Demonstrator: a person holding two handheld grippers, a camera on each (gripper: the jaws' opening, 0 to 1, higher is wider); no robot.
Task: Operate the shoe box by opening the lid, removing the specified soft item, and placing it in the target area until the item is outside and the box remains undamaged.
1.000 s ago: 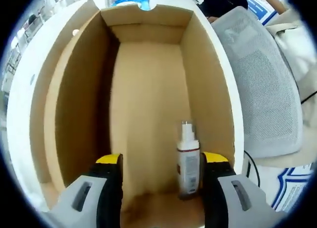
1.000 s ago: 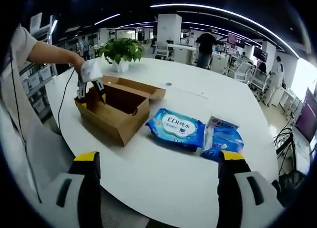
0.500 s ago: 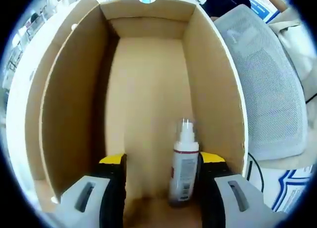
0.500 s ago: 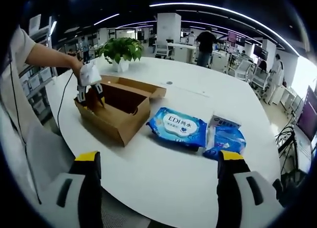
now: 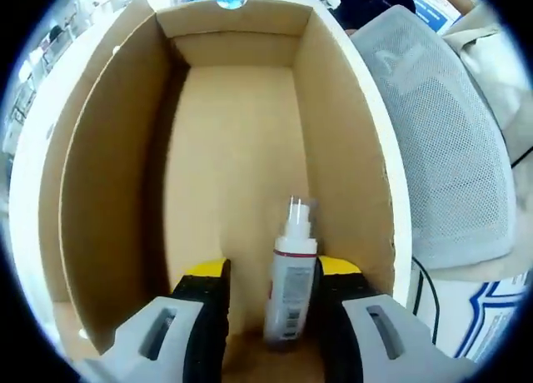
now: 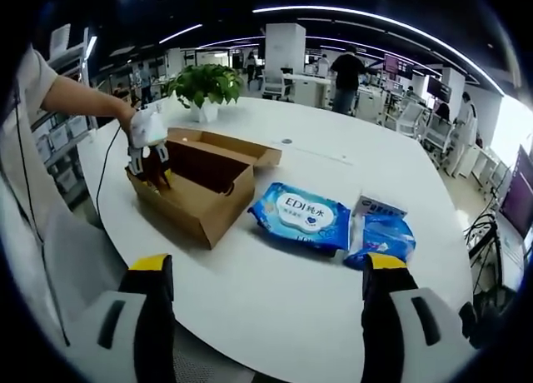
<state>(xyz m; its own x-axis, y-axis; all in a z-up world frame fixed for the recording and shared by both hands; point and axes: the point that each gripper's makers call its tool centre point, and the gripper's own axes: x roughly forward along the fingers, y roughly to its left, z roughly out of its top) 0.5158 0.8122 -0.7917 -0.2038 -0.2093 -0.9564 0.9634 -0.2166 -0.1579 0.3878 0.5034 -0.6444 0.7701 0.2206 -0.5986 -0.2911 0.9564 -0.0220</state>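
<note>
Cardboard shoe box (image 5: 241, 150): left gripper (image 5: 273, 275) has narrowed around spray bottle (image 5: 287, 283); right gripper (image 6: 266, 271) stays open

Left gripper (image 5: 270, 295) now narrowed around the spray bottle (image 5: 287, 287) in the shoe box (image 5: 108, 175) (jaws a second ago wide, bottle beside the right one).

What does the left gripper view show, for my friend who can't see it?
The left tool reaches into an open brown cardboard box, its yellow-tipped jaws on either side of a small white spray bottle lying on the box floor. A grey mesh chair stands just outside the box wall.
</note>
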